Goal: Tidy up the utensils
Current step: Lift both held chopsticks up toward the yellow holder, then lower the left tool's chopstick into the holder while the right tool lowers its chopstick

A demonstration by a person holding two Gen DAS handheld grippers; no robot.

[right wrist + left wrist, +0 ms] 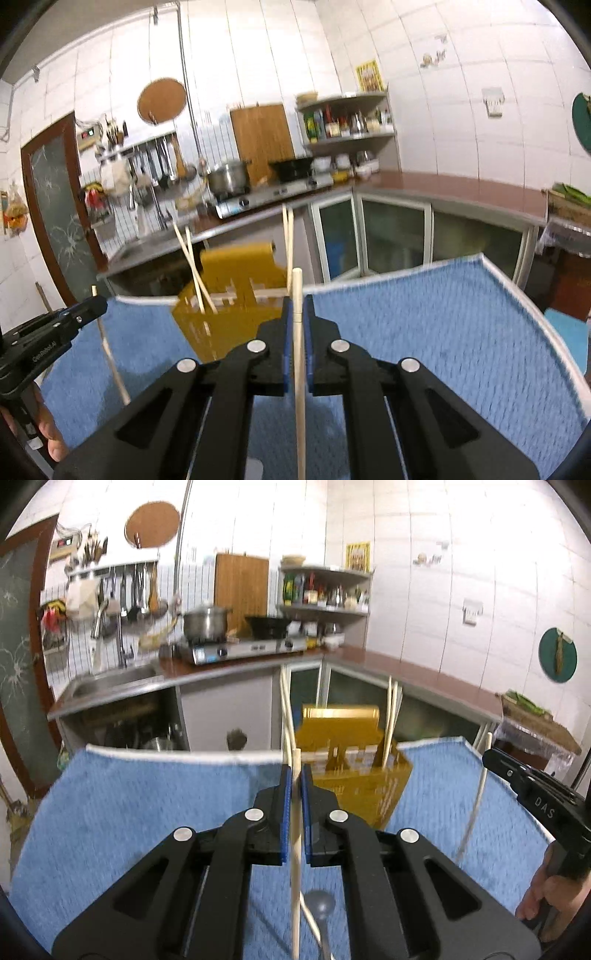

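item: two pale chopsticks, one pinched upright in the left gripper [294, 775] fingers, one in the right gripper [297, 306] fingers. light, stiff, probably slippery; grip mid-shaft. amber holder [354, 775] stands ahead on blue-covered surface [147, 805].

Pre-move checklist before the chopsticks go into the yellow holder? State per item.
1. Left gripper shut on a chopstick: ok.
2. Right gripper shut on a chopstick: ok.
3. Both held sticks roughly upright, tips above the pads: ok.
4. Yellow holder in view ahead on the blue towel, its slots facing up: ok.
5. Free slot for each stick: cannot tell; chopsticks already stand in the holder and motion blur hides the slots.
6. Spoon on the towel beneath the left gripper, not touching the held stick: cannot tell.
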